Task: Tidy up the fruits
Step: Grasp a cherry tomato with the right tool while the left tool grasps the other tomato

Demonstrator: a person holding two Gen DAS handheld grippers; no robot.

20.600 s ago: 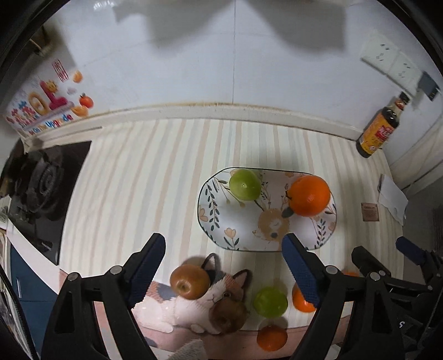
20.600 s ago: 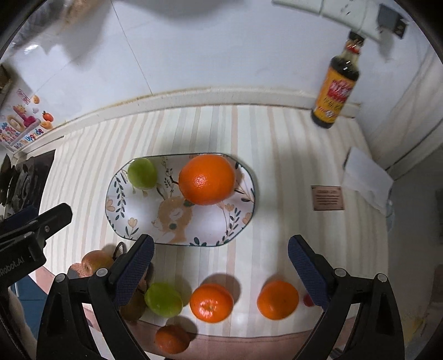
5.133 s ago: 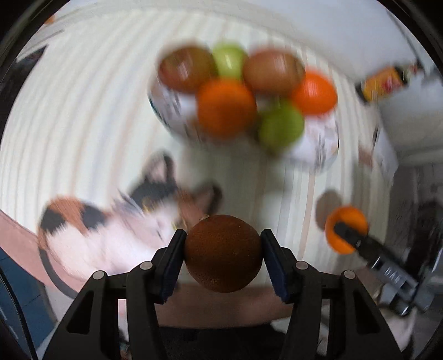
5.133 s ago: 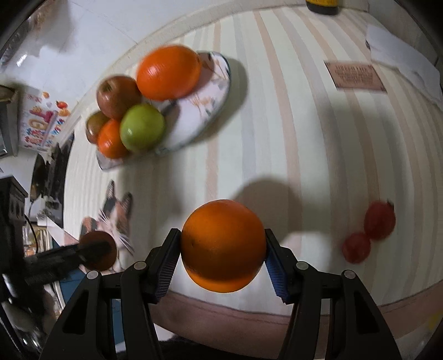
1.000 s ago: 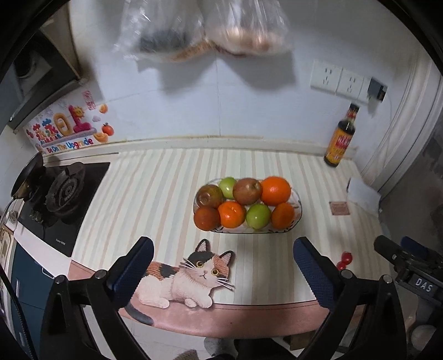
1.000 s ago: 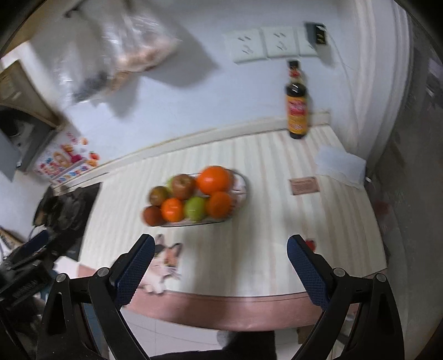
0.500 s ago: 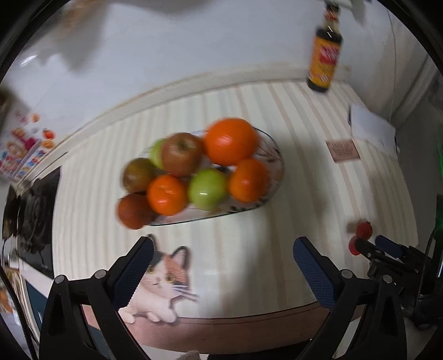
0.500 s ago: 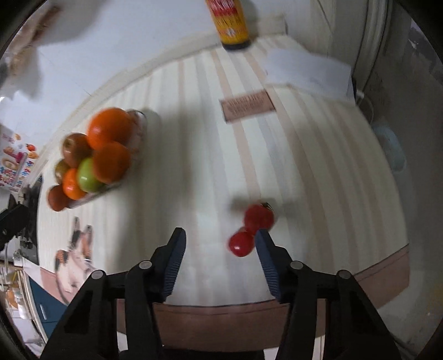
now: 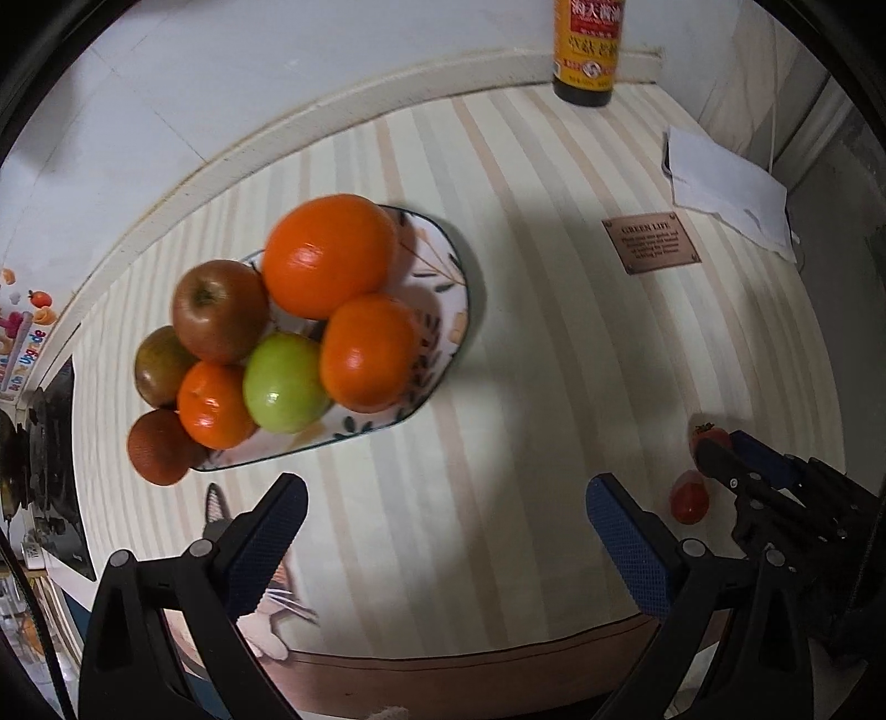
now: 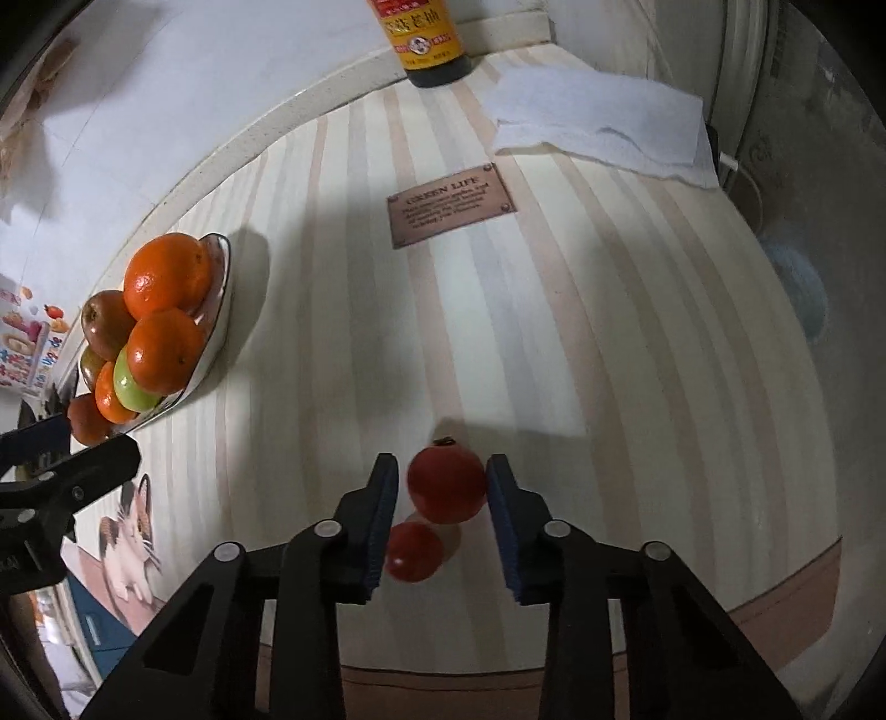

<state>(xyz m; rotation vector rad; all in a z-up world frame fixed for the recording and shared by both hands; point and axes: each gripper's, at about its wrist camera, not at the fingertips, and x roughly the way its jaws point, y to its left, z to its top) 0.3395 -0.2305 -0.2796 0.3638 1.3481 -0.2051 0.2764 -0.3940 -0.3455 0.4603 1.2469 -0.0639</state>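
A floral plate (image 9: 443,310) holds several fruits: oranges, apples and a green one (image 9: 285,382); it also shows in the right wrist view (image 10: 219,310). Two small red tomatoes lie near the counter's front right. My right gripper (image 10: 443,487) is open with its blue pads on either side of the bigger tomato (image 10: 447,484); a gap shows on the left side. The smaller tomato (image 10: 412,551) lies just below it. My left gripper (image 9: 443,509) is open and empty above the counter, in front of the plate. In the left wrist view the right gripper (image 9: 720,443) sits at the tomatoes (image 9: 688,501).
A soy sauce bottle (image 9: 584,50) stands at the back wall. A brown label plate (image 9: 650,243) and a white cloth (image 9: 720,188) lie at the right. A cat-shaped mat (image 10: 130,548) lies at the front left, a stove (image 9: 39,443) beyond it.
My right gripper has moved down and forward so its pads now straddle the bigger tomato, narrowing somewhat. My left gripper has moved closer to the counter and plate.
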